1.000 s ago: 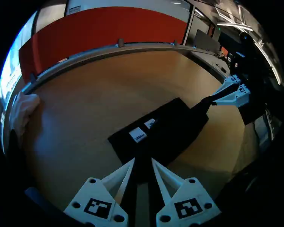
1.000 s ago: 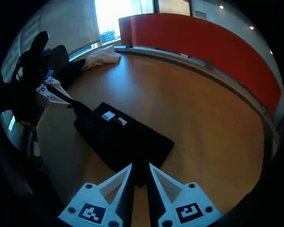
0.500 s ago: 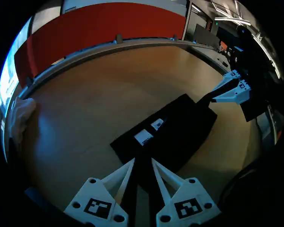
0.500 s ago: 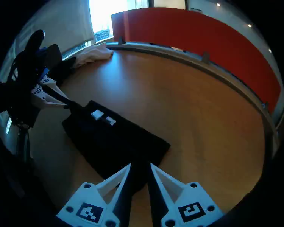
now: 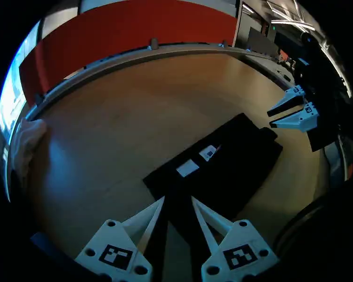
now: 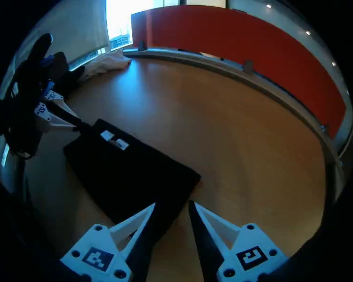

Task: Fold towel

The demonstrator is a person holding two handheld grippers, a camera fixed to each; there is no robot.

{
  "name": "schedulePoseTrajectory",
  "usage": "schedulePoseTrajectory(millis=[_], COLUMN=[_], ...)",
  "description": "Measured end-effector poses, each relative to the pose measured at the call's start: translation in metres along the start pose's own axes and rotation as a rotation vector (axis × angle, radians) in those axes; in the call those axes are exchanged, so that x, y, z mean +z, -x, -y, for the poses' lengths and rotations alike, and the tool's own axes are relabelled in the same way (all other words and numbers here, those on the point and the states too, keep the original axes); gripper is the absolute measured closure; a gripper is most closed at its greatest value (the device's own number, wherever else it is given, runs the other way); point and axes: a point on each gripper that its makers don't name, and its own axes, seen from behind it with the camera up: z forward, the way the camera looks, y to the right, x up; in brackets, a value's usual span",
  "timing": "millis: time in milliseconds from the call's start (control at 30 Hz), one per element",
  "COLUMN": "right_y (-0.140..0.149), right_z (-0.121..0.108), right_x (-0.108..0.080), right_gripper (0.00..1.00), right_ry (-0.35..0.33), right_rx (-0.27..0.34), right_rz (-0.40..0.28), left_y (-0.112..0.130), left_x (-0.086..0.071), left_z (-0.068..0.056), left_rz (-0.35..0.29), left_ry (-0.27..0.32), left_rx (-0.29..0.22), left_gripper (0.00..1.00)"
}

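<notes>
Towel (image 5: 233, 160) is laid flat on the table (image 5: 129, 117), long axis stretched between both tools, near end straddled by the narrowly parted left tool (image 5: 178, 199), grip not discernible, far end just ahead of the widely spread right tool (image 6: 172, 204).

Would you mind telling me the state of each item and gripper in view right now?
Black towel: folded, lying flat on the table, labels facing up.
White cloth: crumpled at the table's edge.
Left gripper: towel edge between its fingers; grip unclear.
Right gripper: open.
</notes>
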Motion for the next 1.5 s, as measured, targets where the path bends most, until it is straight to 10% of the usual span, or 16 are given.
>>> schedulePoseTrajectory(millis=[200, 400, 600, 1000, 1500], right_y=[-0.002, -0.004, -0.005, -0.005, -0.021], right_z=[-0.002, -0.004, -0.004, -0.002, 0.026], right_x=[0.001, -0.002, -0.004, -0.004, 0.012], right_gripper=[0.41, 0.21, 0.13, 0.05, 0.05], right_ry=[0.004, 0.009, 0.010, 0.010, -0.033], right_rx=[0.001, -0.017, -0.032, -0.045, -0.088], right_rz=[-0.007, -0.019, -0.024, -0.032, -0.041], left_y=[-0.001, 0.001, 0.003, 0.000, 0.025], left_x=[0.004, 0.007, 0.012, 0.006, -0.037], left_z=[0.002, 0.004, 0.009, 0.015, 0.031], left_rz=[0.005, 0.020, 0.028, 0.011, -0.018], left_ry=[-0.012, -0.024, -0.050, -0.080, -0.135], left_rx=[-0.004, -0.023, -0.029, -0.050, -0.154], left_gripper=[0.75, 0.40, 0.25, 0.24, 0.24])
